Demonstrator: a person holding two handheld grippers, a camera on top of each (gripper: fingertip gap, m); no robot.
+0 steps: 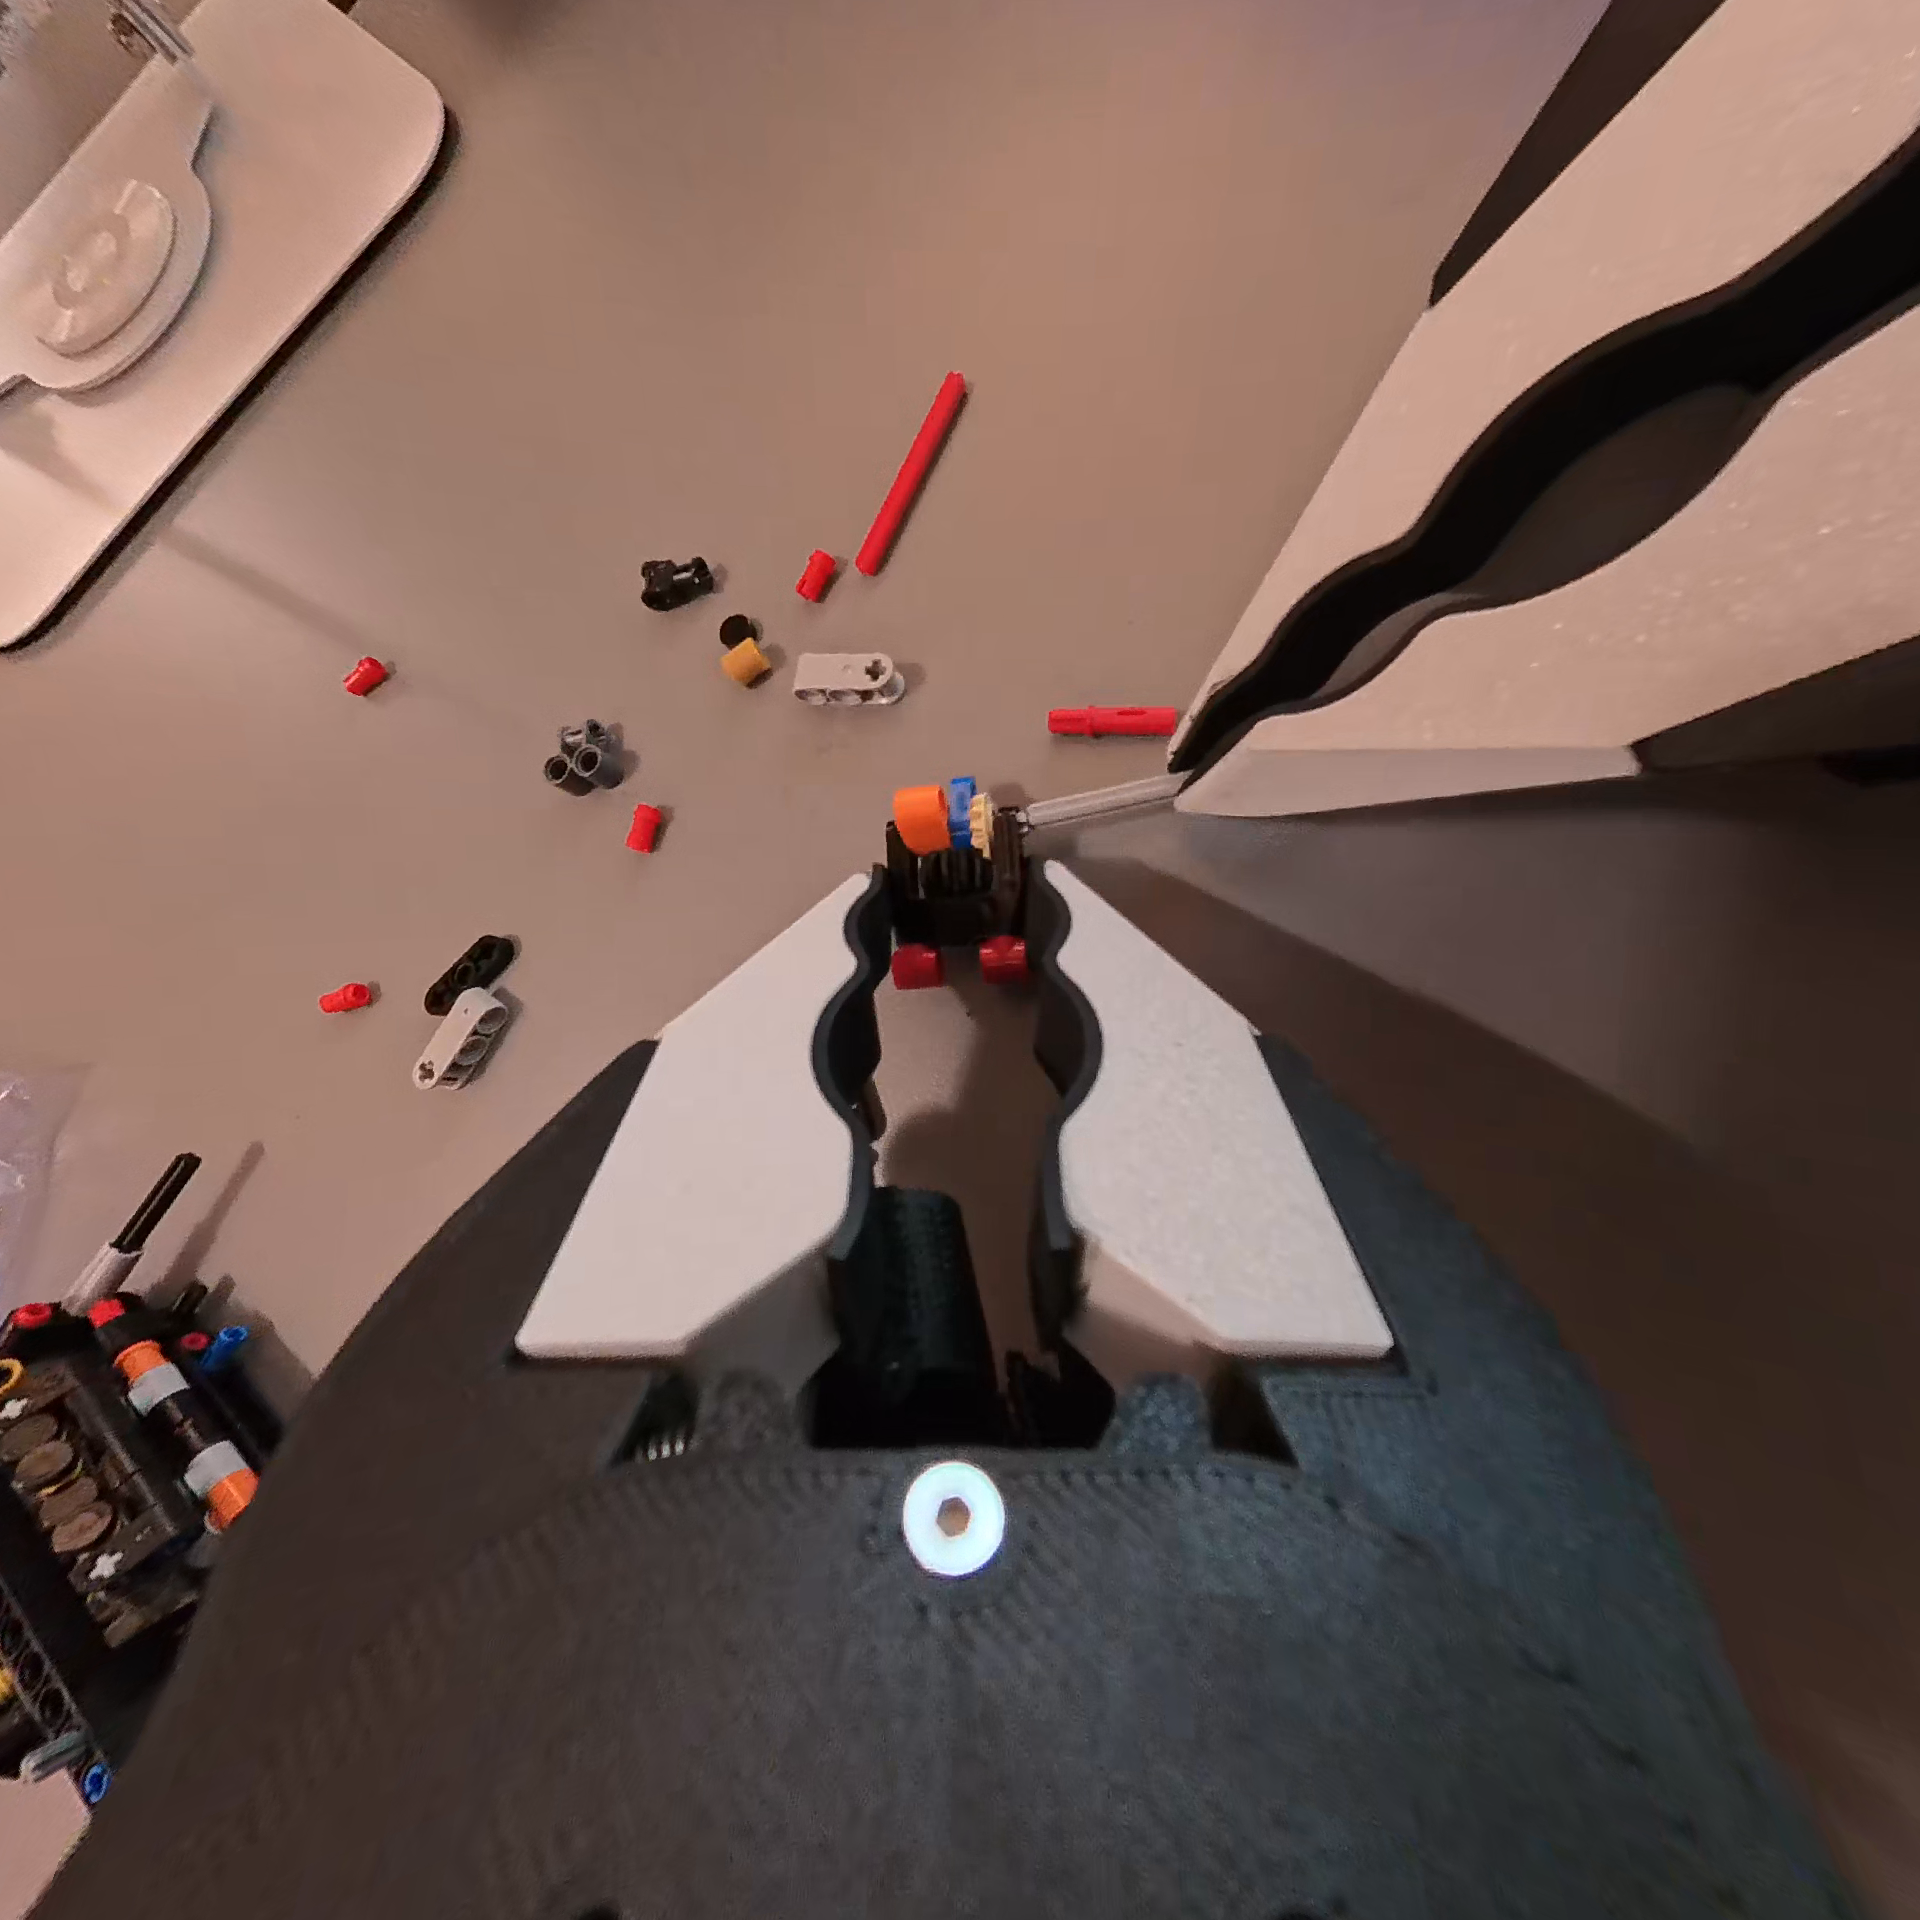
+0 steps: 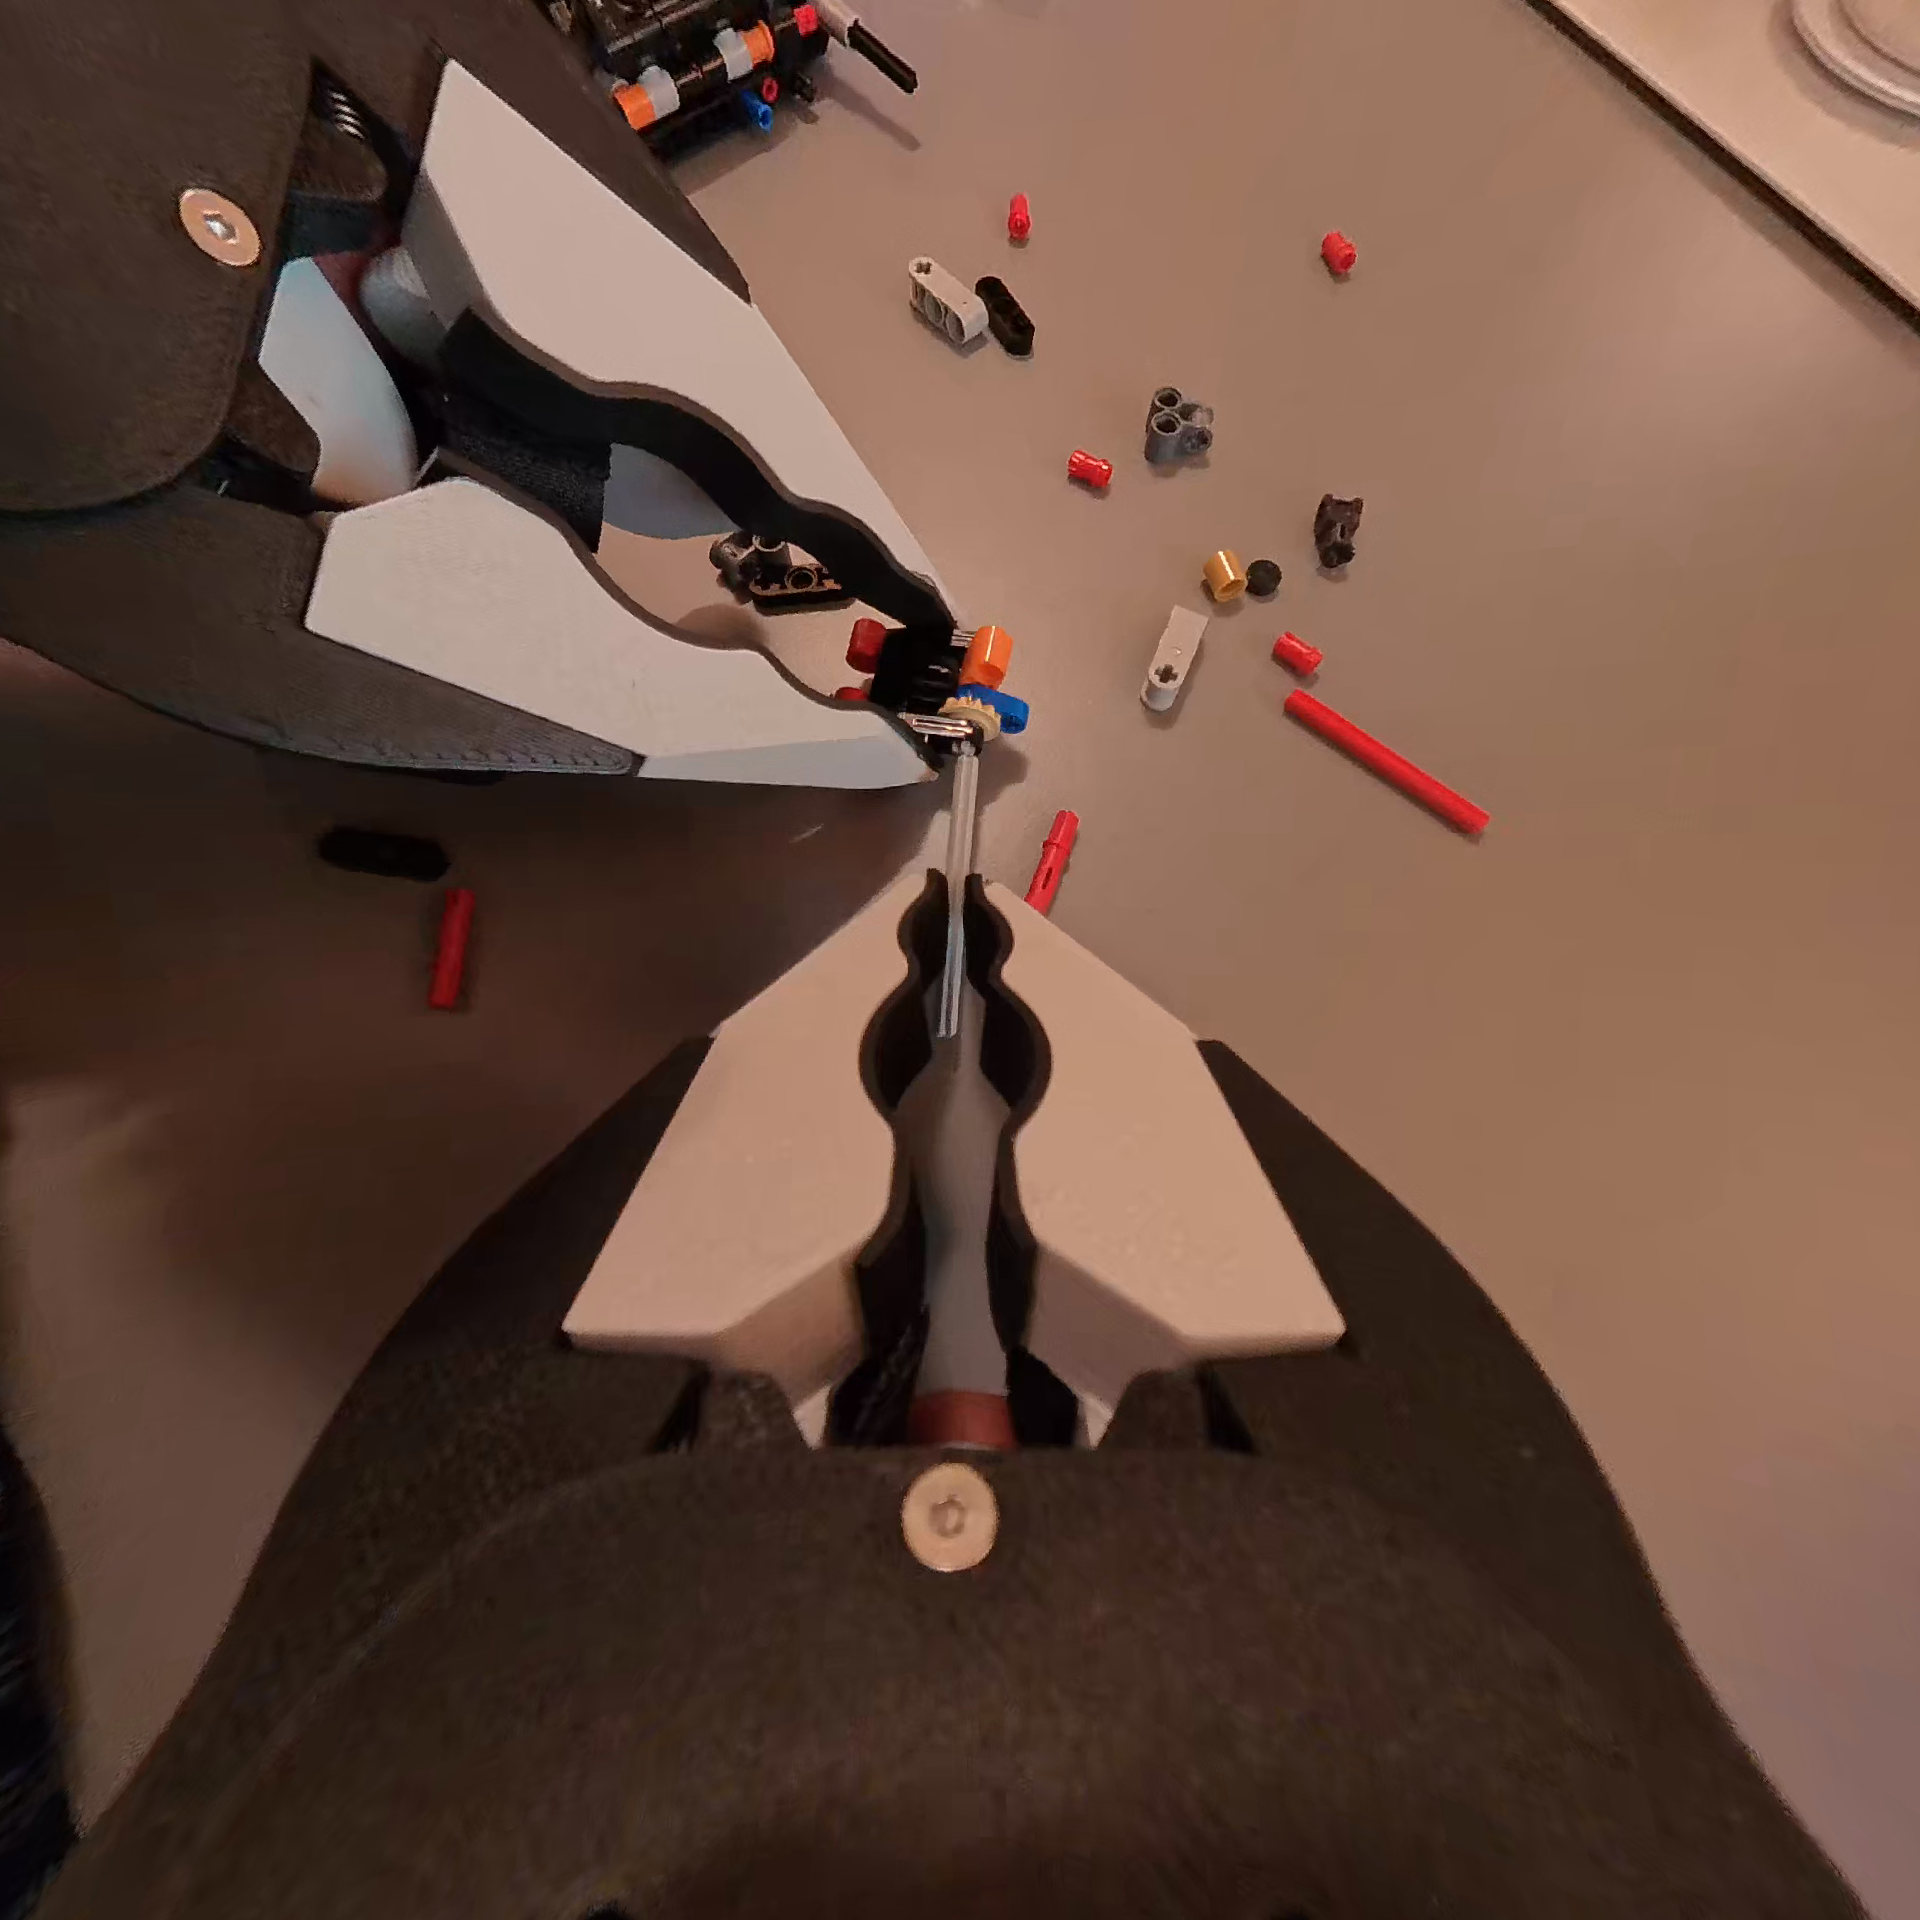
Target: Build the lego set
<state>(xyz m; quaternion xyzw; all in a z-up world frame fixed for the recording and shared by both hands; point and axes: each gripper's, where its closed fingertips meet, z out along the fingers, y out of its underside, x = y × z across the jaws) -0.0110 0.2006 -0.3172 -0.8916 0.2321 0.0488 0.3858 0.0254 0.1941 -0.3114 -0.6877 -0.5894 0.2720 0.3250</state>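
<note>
Looking along the left hand-held gripper (image 1: 956, 914), we saw its two fingertips pinching a small black assembly (image 1: 951, 883) with two red pins at its near end and an orange bush (image 1: 920, 818), a blue piece and a tan gear (image 1: 980, 821) at its far end. The right hand-held gripper (image 2: 953, 896) was pressed together on a thin grey axle (image 2: 961, 831), whose far tip met the small black assembly right beside the tan gear. Both were held just above the brown table (image 1: 1039, 260).

Loose parts lay scattered on the table beyond: a long red axle (image 1: 911, 474), a shorter red axle pin (image 1: 1110, 721) near the right hand-held gripper's tip, several small red pins, two light grey beams, a short black beam, a dark grey connector (image 1: 584, 758), a yellow bush (image 1: 746, 662) and a black connector. A larger built section (image 1: 114, 1455) sat at the table's edge, at the lower left of the left wrist view.
</note>
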